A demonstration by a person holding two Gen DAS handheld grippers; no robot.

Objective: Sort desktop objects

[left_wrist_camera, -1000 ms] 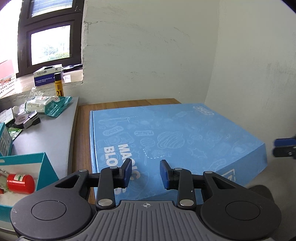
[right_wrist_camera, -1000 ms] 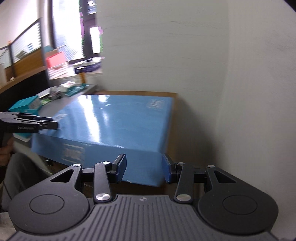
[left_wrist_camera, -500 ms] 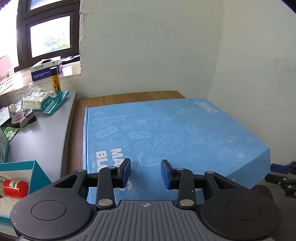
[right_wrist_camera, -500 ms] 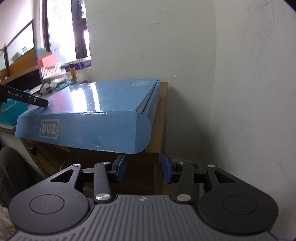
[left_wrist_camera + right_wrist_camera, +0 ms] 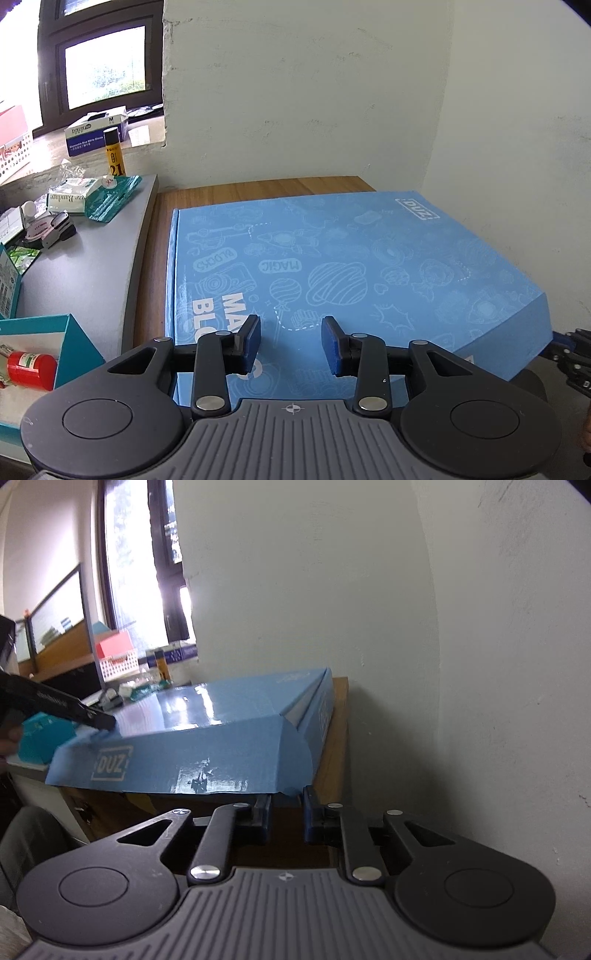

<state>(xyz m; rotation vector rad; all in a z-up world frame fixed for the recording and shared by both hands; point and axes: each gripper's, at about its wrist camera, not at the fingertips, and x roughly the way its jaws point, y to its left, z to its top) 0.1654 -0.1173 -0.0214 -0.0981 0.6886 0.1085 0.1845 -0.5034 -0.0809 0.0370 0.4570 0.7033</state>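
Item: left claw [image 5: 290,345], which I am holding with its pads spread apart and gripping nothing, hovering over the near edge of the blue box [image 5: 332,273]. Item: right claw [image 5: 286,821], which I am keeping low at the box's right front corner, its pads narrowly parted and empty, just below the box's overhanging flap. Item: the blue box itself, a large flat carton marked DUZ, lying closed on the wooden counter [image 5: 229,194] against the wall corner, its front jutting past the counter's edge. Outward to the left: a grey counter [image 5: 85,266] carrying a bandage packet [image 5: 70,195], a yellow tube [image 5: 113,151], and a teal box [image 5: 44,354] containing a red bottle [image 5: 31,369]. Step, as I am judging it: positioning both claws to open or shift the box. The next move is calling for the right claw to rise and pinch the flap.
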